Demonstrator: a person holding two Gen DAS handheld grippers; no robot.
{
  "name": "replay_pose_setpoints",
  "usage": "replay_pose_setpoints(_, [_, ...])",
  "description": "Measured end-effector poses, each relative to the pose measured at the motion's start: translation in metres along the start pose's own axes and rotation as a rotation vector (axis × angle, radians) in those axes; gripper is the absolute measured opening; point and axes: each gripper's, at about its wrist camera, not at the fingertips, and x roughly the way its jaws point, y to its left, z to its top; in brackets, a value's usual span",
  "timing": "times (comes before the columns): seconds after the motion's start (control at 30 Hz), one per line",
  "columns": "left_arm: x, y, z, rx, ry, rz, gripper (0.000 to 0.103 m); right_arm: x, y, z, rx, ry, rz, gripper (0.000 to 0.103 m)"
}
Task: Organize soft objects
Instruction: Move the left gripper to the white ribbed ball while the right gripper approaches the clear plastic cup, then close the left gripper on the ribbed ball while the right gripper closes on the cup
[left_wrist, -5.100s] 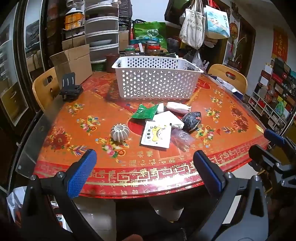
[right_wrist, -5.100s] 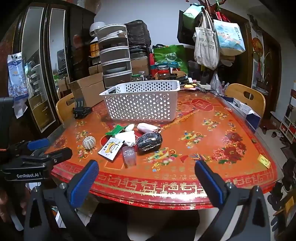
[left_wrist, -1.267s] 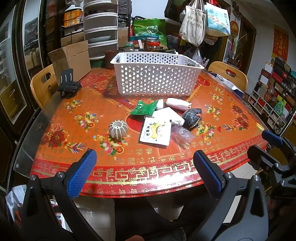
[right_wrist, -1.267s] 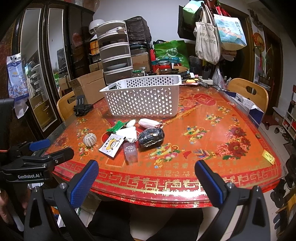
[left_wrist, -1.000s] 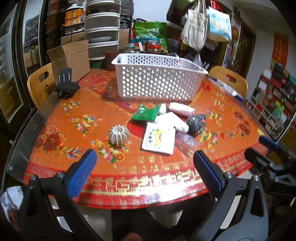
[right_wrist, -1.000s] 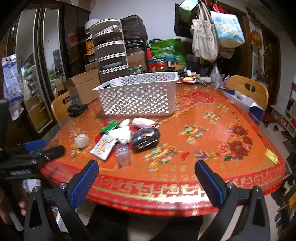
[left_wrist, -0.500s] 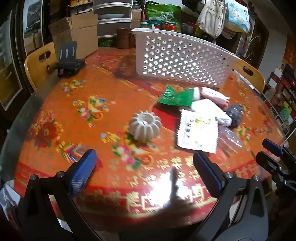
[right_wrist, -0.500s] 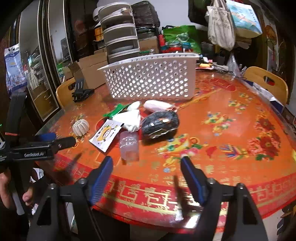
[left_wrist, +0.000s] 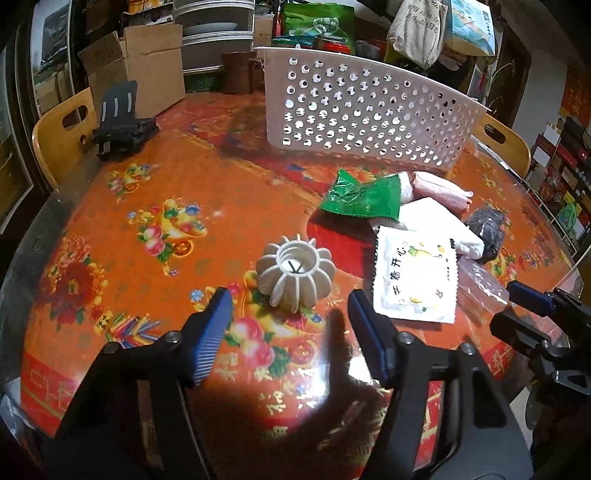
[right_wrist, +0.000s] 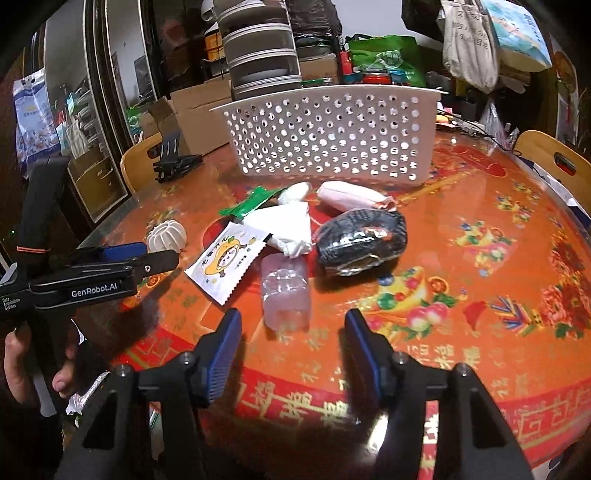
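Note:
A white ribbed pumpkin-shaped object (left_wrist: 295, 275) lies on the red table just beyond my left gripper (left_wrist: 290, 301), whose jaws are closing with nothing between them. My right gripper (right_wrist: 291, 321) hovers just short of a clear soft bottle (right_wrist: 284, 288); its jaws are closing too, not touching it. Behind lie a white cartoon sachet (right_wrist: 227, 266), a white pouch (right_wrist: 284, 225), a black pouch (right_wrist: 360, 236), a green packet (left_wrist: 364, 194) and a pink roll (right_wrist: 351, 195). The white perforated basket (right_wrist: 328, 133) stands further back.
A black phone stand (left_wrist: 122, 122) sits at the table's far left. Wooden chairs (left_wrist: 61, 133) ring the table (left_wrist: 122, 236). Cardboard boxes (left_wrist: 140, 70), stacked drawers and hanging bags crowd the back. A hand (right_wrist: 22, 365) holds the left gripper's handle at lower left in the right wrist view.
Both grippers moved forward and down toward the table. Their jaws narrowed from wide open to about half. The pumpkin-shaped object and the clear bottle now sit just ahead of the fingertips.

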Motion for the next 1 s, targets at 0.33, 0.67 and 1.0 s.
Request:
replay_pose_setpoints(0.33, [0.007,-0.003,0.006,0.008,-0.013,-0.005,0.039,0.008,0.0,0.005,-0.009,0.0,0.005,0.043])
replay_pose_setpoints(0.67, [0.004,-0.005,0.002,0.011,-0.023,-0.013,0.038,0.008,0.0,0.003,-0.021,-0.005,0.03,0.027])
replay_pose_setpoints(1.0, [-0.012,-0.009,0.002,0.015,-0.061,-0.01,0.038,-0.014,0.001,0.002,-0.024,-0.065,0.039,0.026])
